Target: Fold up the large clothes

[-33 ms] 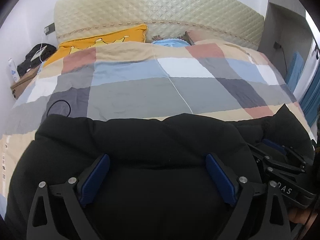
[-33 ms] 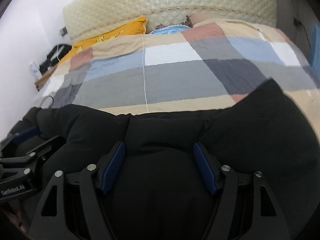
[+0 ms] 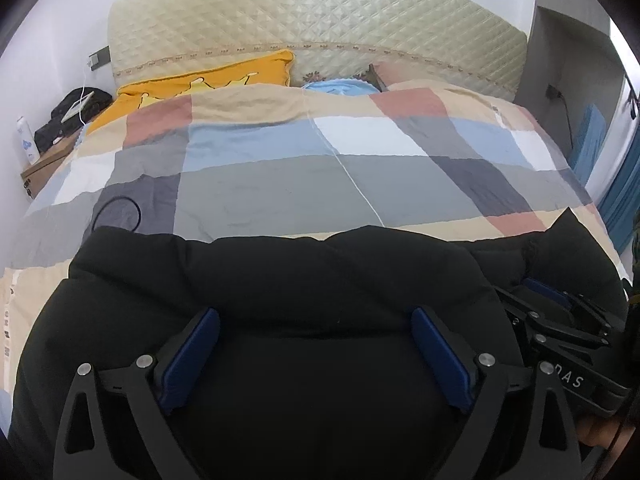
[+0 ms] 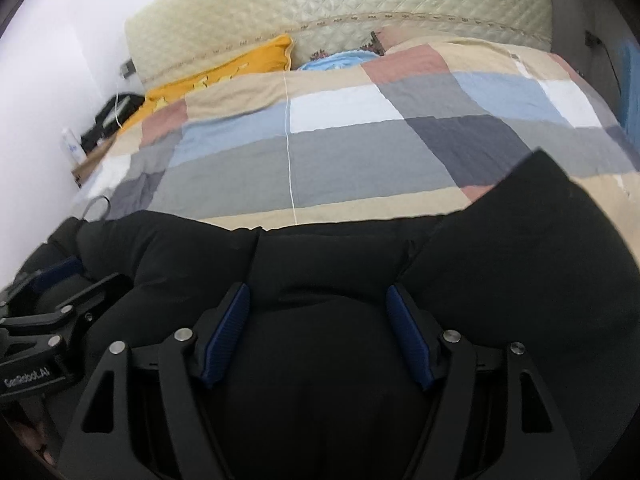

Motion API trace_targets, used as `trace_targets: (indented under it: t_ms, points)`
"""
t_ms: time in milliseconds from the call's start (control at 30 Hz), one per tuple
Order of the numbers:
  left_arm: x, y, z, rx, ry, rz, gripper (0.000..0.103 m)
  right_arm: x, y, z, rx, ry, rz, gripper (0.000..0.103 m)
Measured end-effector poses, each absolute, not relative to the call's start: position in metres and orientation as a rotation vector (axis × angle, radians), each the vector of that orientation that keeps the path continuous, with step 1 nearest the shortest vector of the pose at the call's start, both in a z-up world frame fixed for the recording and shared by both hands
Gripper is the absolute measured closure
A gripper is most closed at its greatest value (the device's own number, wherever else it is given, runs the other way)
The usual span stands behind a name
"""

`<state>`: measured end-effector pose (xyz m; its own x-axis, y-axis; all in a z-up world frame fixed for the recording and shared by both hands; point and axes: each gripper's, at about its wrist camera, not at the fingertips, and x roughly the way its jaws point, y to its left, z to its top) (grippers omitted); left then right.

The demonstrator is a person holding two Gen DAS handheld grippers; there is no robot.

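Note:
A thick black padded jacket lies across the near end of the bed and fills the lower half of both wrist views. My left gripper is low over its left part. Its jaws are opening wide, with jacket bulk between the blue pads but not squeezed. My right gripper is over the jacket further right. Its blue pads press in on a puffy fold of it. Each gripper shows at the edge of the other's view, the right gripper and the left gripper.
The bed carries a checked duvet in grey, blue, white and pink, with a quilted cream headboard behind. A yellow pillow lies at the head. A thin black cable loop rests on the duvet left. A bedside table holds a bottle and dark bags.

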<state>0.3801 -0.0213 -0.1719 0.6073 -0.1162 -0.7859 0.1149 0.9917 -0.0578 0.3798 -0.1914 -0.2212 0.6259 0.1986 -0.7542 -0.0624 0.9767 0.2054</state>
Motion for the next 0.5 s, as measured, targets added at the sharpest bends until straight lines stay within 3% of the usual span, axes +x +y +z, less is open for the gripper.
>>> trace_targets:
  t_ms: [233,500]
  points:
    - [0.361,-0.01,-0.157,-0.074,0.89,-0.17,0.006,0.364,-0.186,-0.213,0.149,0.857,0.162,0.031]
    - [0.326,0.014,-0.114,-0.05,0.811,-0.114,0.007,0.335,-0.211,-0.154,0.212,0.742,0.201,0.031]
